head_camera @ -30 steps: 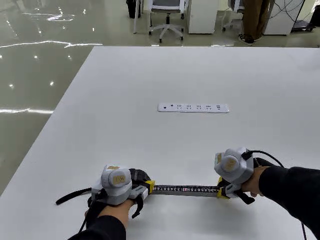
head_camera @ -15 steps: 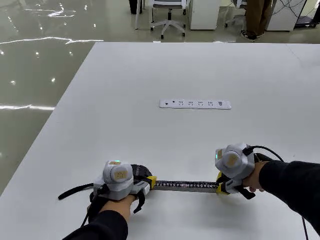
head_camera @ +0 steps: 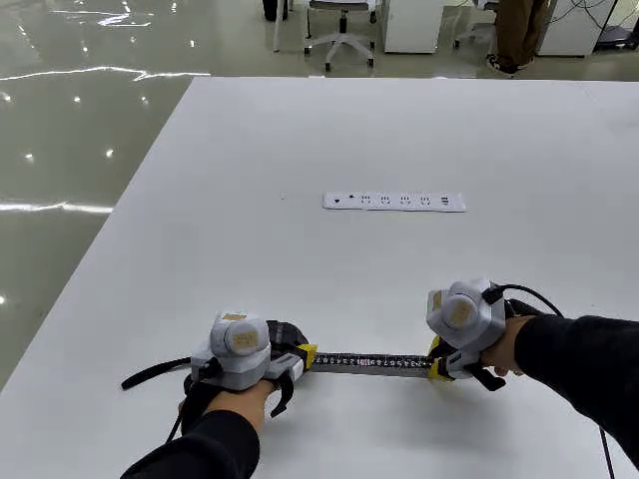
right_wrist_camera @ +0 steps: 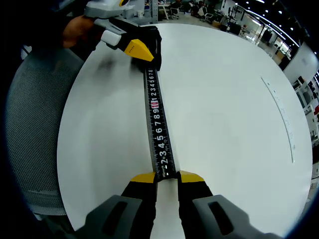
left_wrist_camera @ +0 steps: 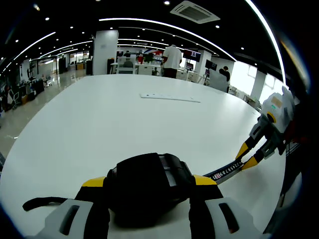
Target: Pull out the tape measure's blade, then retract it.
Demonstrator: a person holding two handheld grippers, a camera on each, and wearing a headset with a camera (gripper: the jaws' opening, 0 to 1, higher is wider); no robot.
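Observation:
A black tape measure case (left_wrist_camera: pixel 148 185) sits on the white table between the yellow-tipped jaws of my left gripper (left_wrist_camera: pixel 149 183), which is shut on it; the case (head_camera: pixel 284 340) also shows low left in the head view. Its dark numbered blade (head_camera: pixel 371 361) runs right across the table to my right gripper (head_camera: pixel 436 369). In the right gripper view the blade (right_wrist_camera: pixel 158 130) stretches away from me, and my right gripper (right_wrist_camera: pixel 166 176) is shut on the blade's end. My left gripper (right_wrist_camera: pixel 133 46) holds the case at the far end of that view.
A white power strip (head_camera: pixel 393 202) lies flat mid-table, well beyond both grippers. A black strap (head_camera: pixel 152 373) trails left from the case. The table's left edge (head_camera: pixel 110 230) drops to a glossy floor. Office chairs (head_camera: pixel 339 22) stand past the far end.
The blade span between the two grippers has shortened slightly, with the right gripper a little closer to the case. The head camera has shifted, moving the whole scene up in the picture.

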